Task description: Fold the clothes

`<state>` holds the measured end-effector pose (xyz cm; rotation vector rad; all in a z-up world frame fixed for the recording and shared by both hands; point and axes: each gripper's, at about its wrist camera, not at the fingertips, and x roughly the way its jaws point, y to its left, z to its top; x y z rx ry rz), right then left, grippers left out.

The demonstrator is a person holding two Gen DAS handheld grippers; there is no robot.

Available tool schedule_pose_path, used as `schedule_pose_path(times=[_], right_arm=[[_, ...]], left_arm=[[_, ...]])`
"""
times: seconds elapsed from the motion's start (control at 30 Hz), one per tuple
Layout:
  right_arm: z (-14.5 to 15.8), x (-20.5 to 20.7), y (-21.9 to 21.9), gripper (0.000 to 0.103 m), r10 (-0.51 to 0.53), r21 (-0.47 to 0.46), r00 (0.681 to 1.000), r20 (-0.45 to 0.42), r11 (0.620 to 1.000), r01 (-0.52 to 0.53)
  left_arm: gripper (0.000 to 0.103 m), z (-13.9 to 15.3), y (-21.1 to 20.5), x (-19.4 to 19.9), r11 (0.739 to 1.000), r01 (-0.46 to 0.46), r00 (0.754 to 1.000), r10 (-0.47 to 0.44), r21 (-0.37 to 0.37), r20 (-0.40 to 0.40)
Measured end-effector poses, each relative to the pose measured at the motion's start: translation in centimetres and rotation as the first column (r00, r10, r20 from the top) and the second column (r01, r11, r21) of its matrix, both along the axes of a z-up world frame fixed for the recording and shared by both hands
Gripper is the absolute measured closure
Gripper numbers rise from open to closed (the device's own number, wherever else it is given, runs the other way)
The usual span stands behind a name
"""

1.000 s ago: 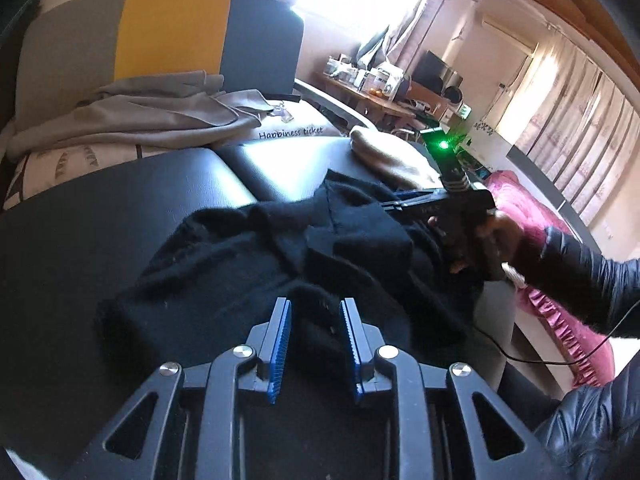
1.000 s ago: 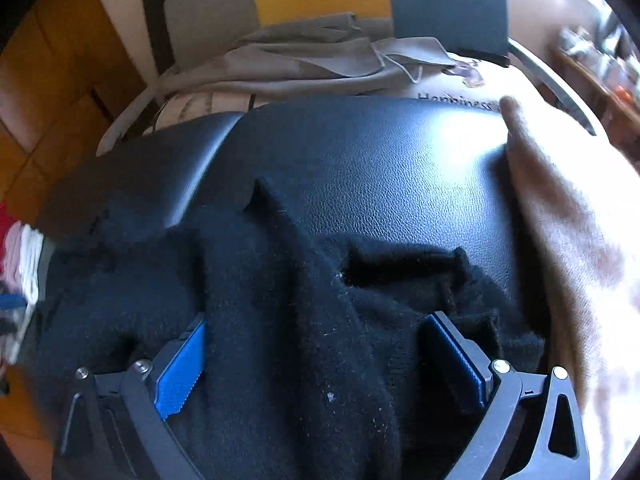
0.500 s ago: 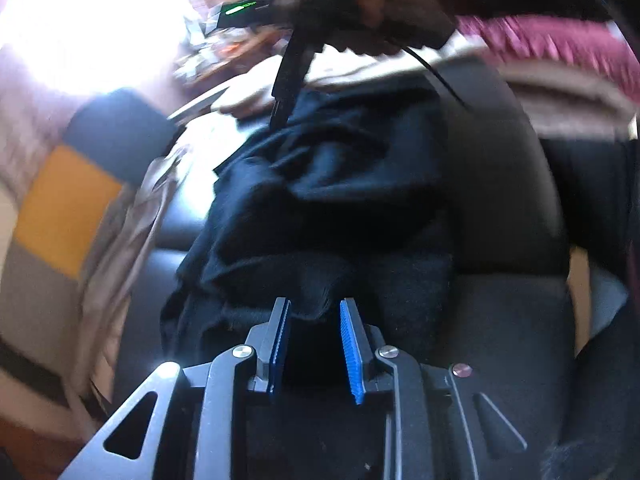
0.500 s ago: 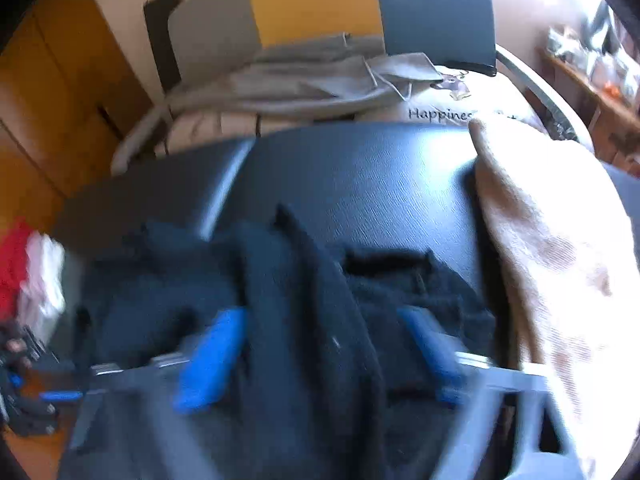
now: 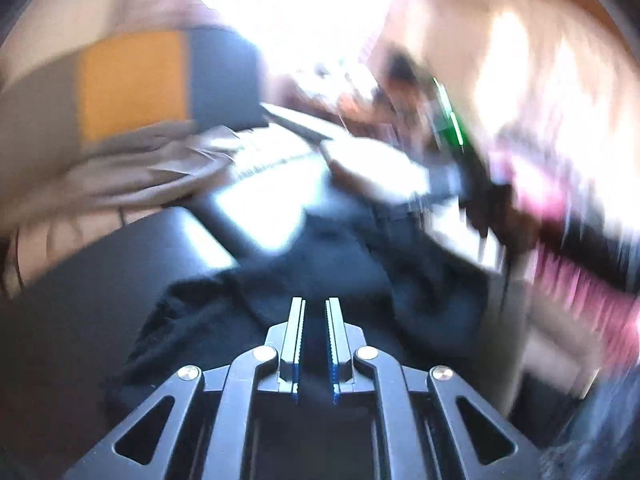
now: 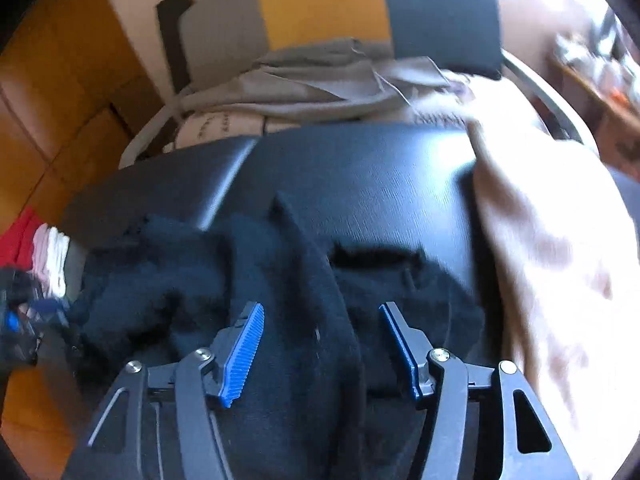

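Note:
A crumpled black knit garment [image 6: 168, 280] lies on a black leather seat [image 6: 360, 168]. My right gripper [image 6: 322, 308] is open, its blue pads astride a raised ridge of the black cloth. In the left wrist view, which is heavily blurred, my left gripper [image 5: 315, 302] has its fingers nearly together, shut on the near edge of the black garment [image 5: 420, 280]. Beyond it the other gripper with a green light [image 5: 452, 128] and the hand that holds it [image 5: 504, 220] show as streaks over the far side of the garment.
A beige garment [image 6: 552, 248] lies along the seat's right side. A grey garment [image 6: 312, 80] is heaped at the back against a grey, yellow and dark striped cushion [image 6: 320, 0]. Pink fabric [image 5: 568, 280] lies beyond the seat, and folded red and white clothes [image 6: 36, 248] sit left.
The left gripper's fingers have drawn closer on the black cloth while its view swung about quickly. The right gripper's jaws have narrowed around the ridge of the garment.

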<state>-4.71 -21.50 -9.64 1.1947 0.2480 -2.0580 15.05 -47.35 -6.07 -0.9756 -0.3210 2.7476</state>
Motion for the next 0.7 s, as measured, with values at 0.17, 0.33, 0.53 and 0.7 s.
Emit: schedule_pose_path(times=[0.17, 0.33, 0.53, 0.7], right_arm=[[0.0, -3.0, -3.6, 0.05, 0.044, 0.057, 0.999, 0.004, 0.997, -0.044], [-2.2, -4.4, -7.0, 0.056, 0.094, 0.105, 0.993, 0.068, 0.989, -0.101], [-2.5, -3.7, -8.8, 0.098, 0.13, 0.181, 0.992, 0.001, 0.975, -0.128], [-0.5, -2.3, -7.2, 0.098, 0.106, 0.146, 0.992, -0.062, 0.985, -0.096]], left_arm=[[0.096, 0.6, -6.0, 0.3, 0.962, -0.186, 0.979, 0.198, 0.2, -0.045], [0.08, -0.2, -3.1, 0.8, 0.998, -0.056, 0.998, 0.056, -0.022, -0.01], [0.076, -3.0, 4.0, 2.5, 0.933, 0.21, 0.97, -0.162, -0.293, 0.181], [0.055, -3.8, 4.3, 4.0, 0.981, 0.181, 0.97, -0.167, -0.064, 0.174]])
